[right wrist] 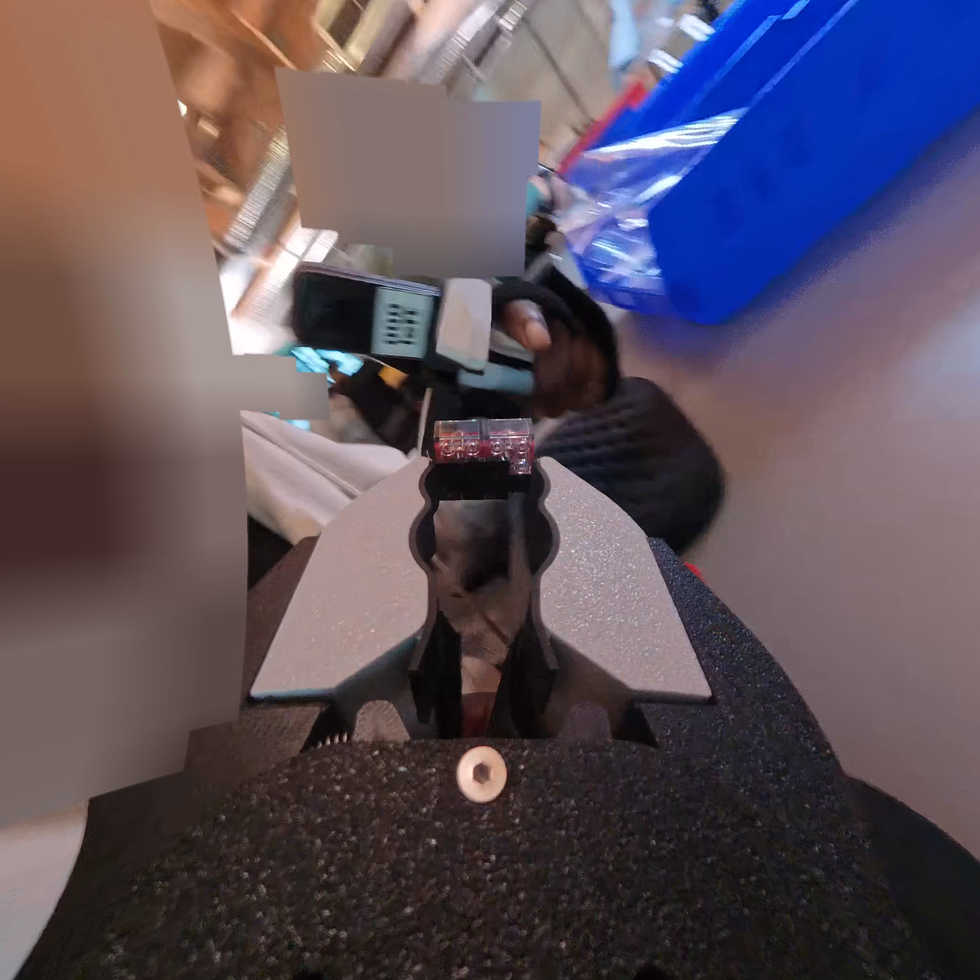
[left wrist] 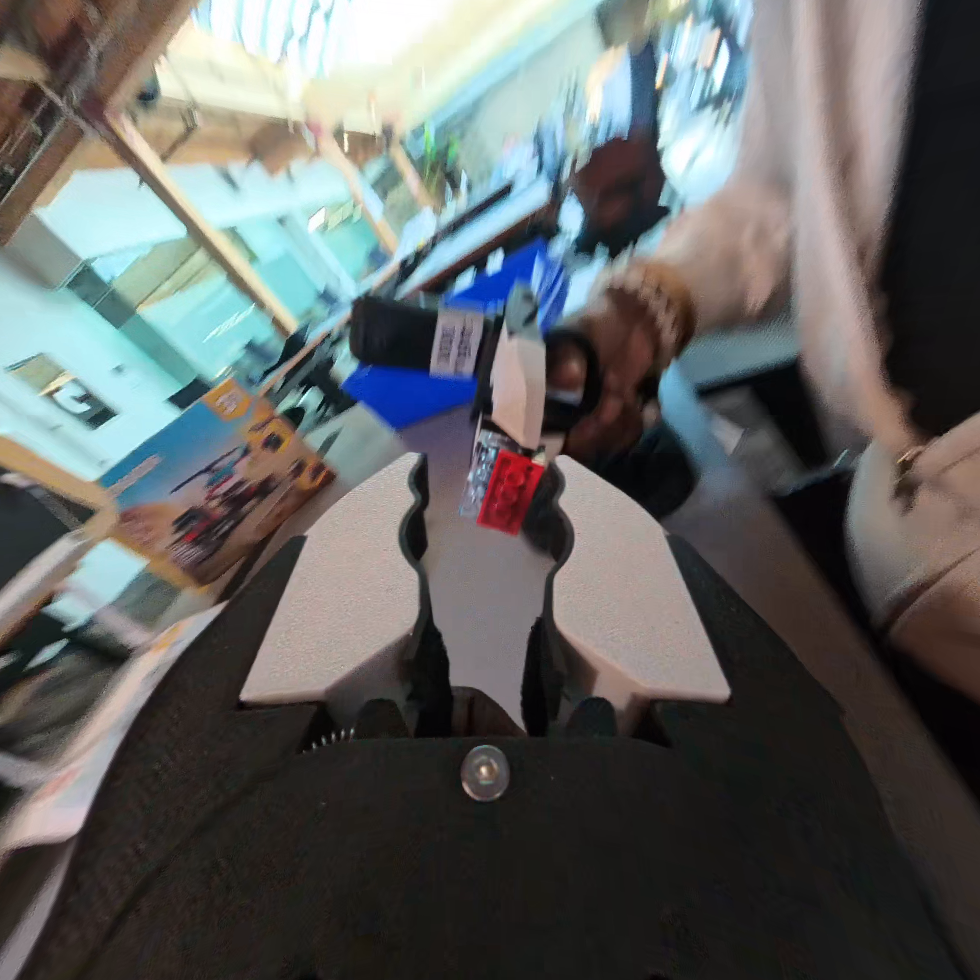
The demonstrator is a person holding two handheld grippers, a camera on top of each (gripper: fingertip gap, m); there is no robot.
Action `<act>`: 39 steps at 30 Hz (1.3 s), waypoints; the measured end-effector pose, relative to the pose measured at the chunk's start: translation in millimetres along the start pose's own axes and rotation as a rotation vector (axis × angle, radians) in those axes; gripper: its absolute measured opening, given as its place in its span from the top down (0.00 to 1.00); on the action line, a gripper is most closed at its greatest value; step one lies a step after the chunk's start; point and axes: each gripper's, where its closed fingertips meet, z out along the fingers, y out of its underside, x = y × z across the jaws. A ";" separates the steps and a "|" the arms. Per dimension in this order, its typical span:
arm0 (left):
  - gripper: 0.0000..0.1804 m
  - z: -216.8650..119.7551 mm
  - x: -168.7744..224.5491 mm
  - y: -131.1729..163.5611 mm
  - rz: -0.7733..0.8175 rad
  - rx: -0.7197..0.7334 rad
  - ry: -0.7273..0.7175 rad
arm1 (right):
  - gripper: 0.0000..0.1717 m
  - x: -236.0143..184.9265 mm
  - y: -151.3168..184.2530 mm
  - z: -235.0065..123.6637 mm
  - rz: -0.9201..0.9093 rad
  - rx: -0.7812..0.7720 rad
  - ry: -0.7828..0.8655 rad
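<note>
Slippage is the main risk: the right gripper (right wrist: 481, 480) pinches a small brick stack (right wrist: 482, 451) only at its fingertips, so contact with the spread, empty left gripper (left wrist: 488, 498) alongside may dislodge it.

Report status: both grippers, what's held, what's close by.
Right gripper shut on small brick assembly, red and clear. Left gripper open, fingers apart, nothing held. Blue bin beyond.
</note>
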 end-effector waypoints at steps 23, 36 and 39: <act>0.85 24.3 -12.5 39.9 0.520 -0.383 -0.257 | 0.81 17.2 -4.9 -12.6 -0.233 -0.007 0.308; 0.85 31.4 -16.7 46.4 0.552 -0.477 -0.385 | 0.81 25.8 -5.9 -21.4 -0.397 -0.071 0.496; 0.85 31.6 -9.5 37.6 0.481 -0.366 -0.342 | 0.82 18.2 -2.8 -20.1 -0.275 -0.019 0.361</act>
